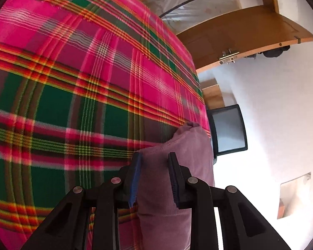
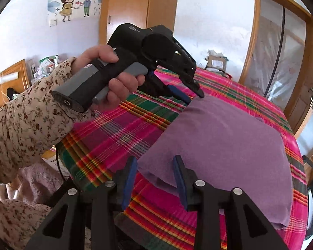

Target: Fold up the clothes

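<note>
The folded purple garment (image 2: 219,137), soft and matte, lies on a bed covered with a pink-green plaid blanket (image 2: 119,129). Left tongs (image 2: 189,93) stand at its far corner, right tongs (image 2: 156,179) at its near edge; both are parted, fabric between the pads, not clamped. A wooden door (image 2: 302,83) stands beyond.

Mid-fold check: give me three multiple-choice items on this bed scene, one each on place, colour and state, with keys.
1. Where does the folded purple cloth garment lie?
A. on the plaid bedspread
B. on the floor
C. on a chair

2. What colour are the pads on the gripper fingers?
A. red
B. blue
C. white

3. How does the right gripper stand?
A. clamped on the garment
B. shut on nothing
C. open at the garment's near edge

Key: A, the plaid shows all round it; B, blue strips line the fingers; C, both pads stand clear of the cloth.
</note>
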`<state>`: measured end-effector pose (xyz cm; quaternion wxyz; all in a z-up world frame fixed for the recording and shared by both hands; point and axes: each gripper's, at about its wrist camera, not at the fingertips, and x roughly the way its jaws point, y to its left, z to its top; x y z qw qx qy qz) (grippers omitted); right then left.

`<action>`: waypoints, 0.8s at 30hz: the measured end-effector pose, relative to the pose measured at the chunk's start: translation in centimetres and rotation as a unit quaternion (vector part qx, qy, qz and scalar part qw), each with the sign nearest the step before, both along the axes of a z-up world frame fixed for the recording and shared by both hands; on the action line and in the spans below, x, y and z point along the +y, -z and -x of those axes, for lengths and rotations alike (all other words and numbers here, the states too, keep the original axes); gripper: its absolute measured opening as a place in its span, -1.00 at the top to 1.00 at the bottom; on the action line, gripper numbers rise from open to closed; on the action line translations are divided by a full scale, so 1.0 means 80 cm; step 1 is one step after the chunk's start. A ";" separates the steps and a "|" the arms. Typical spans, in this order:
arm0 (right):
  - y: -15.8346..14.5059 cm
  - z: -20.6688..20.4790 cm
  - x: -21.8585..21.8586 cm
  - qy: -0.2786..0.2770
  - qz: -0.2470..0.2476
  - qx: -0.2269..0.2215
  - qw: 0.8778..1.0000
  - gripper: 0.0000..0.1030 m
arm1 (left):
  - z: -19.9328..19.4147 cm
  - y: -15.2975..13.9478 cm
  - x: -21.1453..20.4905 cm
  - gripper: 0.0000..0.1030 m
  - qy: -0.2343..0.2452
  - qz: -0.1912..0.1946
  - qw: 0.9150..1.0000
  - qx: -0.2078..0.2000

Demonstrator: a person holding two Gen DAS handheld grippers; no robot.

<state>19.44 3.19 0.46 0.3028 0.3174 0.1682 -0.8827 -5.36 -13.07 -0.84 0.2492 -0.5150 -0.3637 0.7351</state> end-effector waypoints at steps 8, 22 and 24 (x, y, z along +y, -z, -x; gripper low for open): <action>0.006 0.004 -0.014 0.012 -0.015 -0.008 1.000 0.29 | 0.008 0.010 -0.003 0.47 -0.003 0.000 1.000 -0.018; 0.008 0.016 -0.020 0.042 -0.013 -0.022 0.999 0.29 | 0.018 0.013 0.016 0.70 0.006 0.006 1.000 -0.024; 0.008 0.018 -0.017 0.049 -0.010 -0.021 0.999 0.39 | 0.019 0.010 0.019 0.77 0.004 0.006 1.000 -0.019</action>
